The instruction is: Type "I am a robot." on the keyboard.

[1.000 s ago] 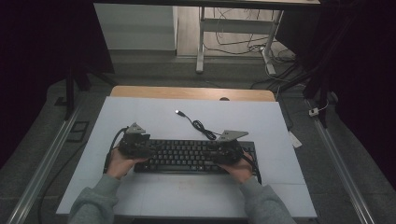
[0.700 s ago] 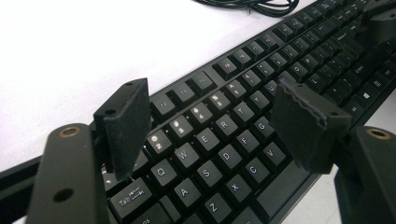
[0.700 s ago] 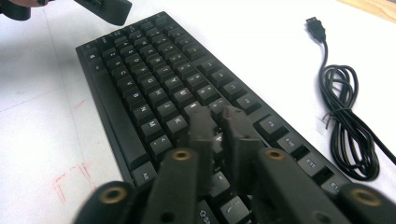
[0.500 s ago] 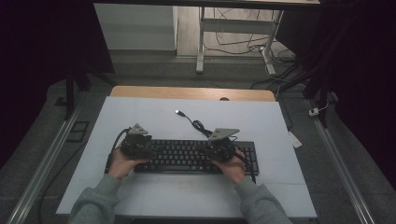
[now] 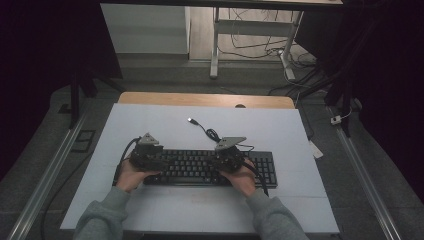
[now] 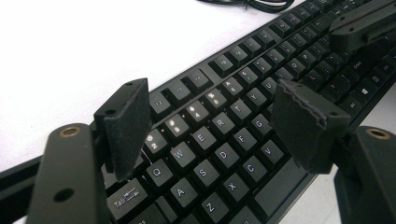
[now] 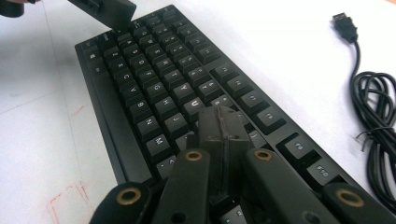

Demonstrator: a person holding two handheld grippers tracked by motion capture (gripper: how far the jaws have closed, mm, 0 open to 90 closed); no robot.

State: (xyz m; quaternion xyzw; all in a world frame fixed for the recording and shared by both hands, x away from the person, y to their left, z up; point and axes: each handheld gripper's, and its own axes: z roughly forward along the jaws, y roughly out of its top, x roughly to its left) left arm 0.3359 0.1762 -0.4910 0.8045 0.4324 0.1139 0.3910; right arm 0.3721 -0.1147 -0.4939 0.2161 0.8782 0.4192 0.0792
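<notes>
High view: black keyboard (image 5: 210, 167) lying flat on white table (image 5: 165, 125), near the person's edge. Left gripper (image 5: 146, 156) over the keyboard's left end, right gripper (image 5: 227, 159) over its middle-right keys. Black cable (image 5: 212, 134) with USB plug (image 5: 191, 120) coiled on the table just behind the keyboard.

Left gripper view: jaws spread wide, nothing between the pads; keyboard (image 6: 219, 126) below, Q-W-E letter rows in the gap. Right gripper (image 6: 362, 23) at upper right, above the far keys.

Right gripper view: jaws pressed together, pad to pad, nothing grasped, tips (image 7: 219, 126) down among keys right of J and M. Keyboard (image 7: 154, 88) running away diagonally. Cable (image 7: 378, 121) and plug (image 7: 344, 21) at right.
</notes>
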